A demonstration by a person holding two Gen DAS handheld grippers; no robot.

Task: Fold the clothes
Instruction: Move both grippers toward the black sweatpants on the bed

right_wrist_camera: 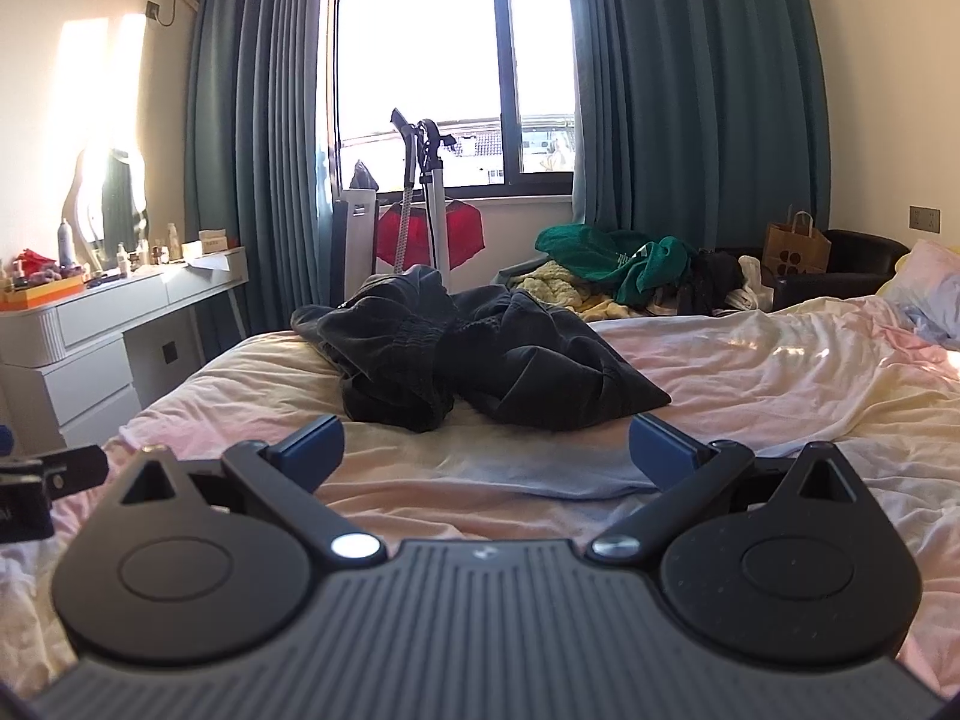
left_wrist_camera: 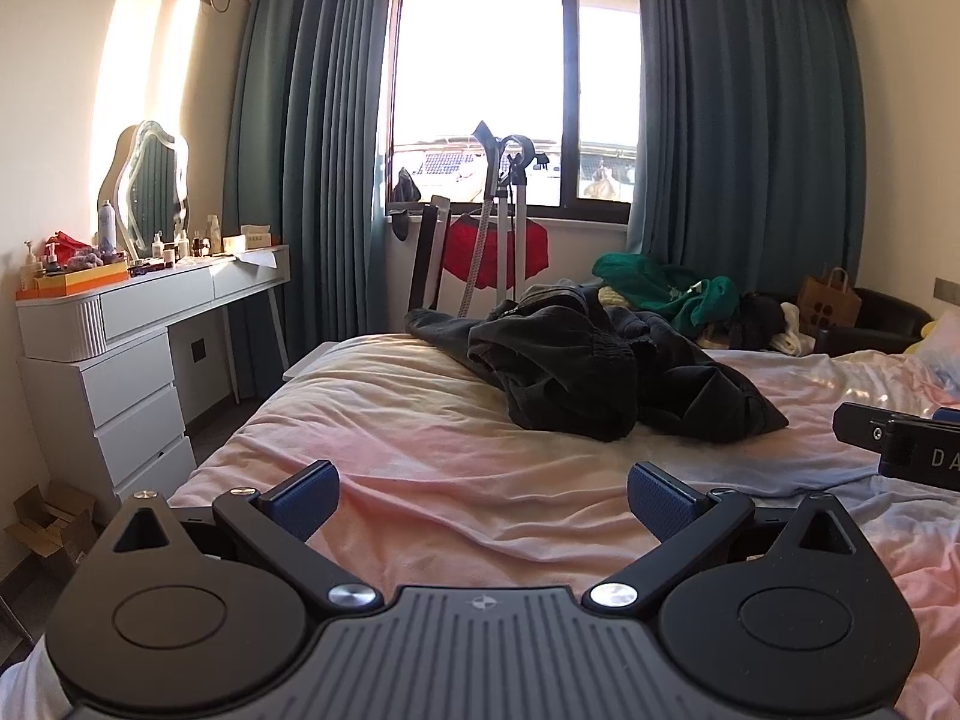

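Both hand-held grippers hover low over a bed, jaws spread wide and holding nothing. Seen from its own camera, the left gripper point(left_wrist_camera: 483, 501) frames bare, rumpled sheet between its blue pads point(left_wrist_camera: 305, 498); the right gripper point(right_wrist_camera: 486, 456) does the same, with part of the left unit visible at the edge of its view.

Ahead of both, apart from the fingers, lies the task's thing: a dark garment point(left_wrist_camera: 606, 372), bunched in a heap with no clear hem, sleeve or waistband showing. Beyond it, farther from the grippers, a green garment point(right_wrist_camera: 624, 258) tops a second pile of clothes near the window curtains.

The risks, as a judgement: a pinch into the middle of the heap would likely catch several layers at once, so the cloth would lift as a lump instead of opening flat. The pink sheet point(right_wrist_camera: 750, 372) beneath is loose and wrinkled, and a low approach could grab bedding along with the garment. With two grippers close together, mismatched grips on different layers could twist the fabric rather than spread it.
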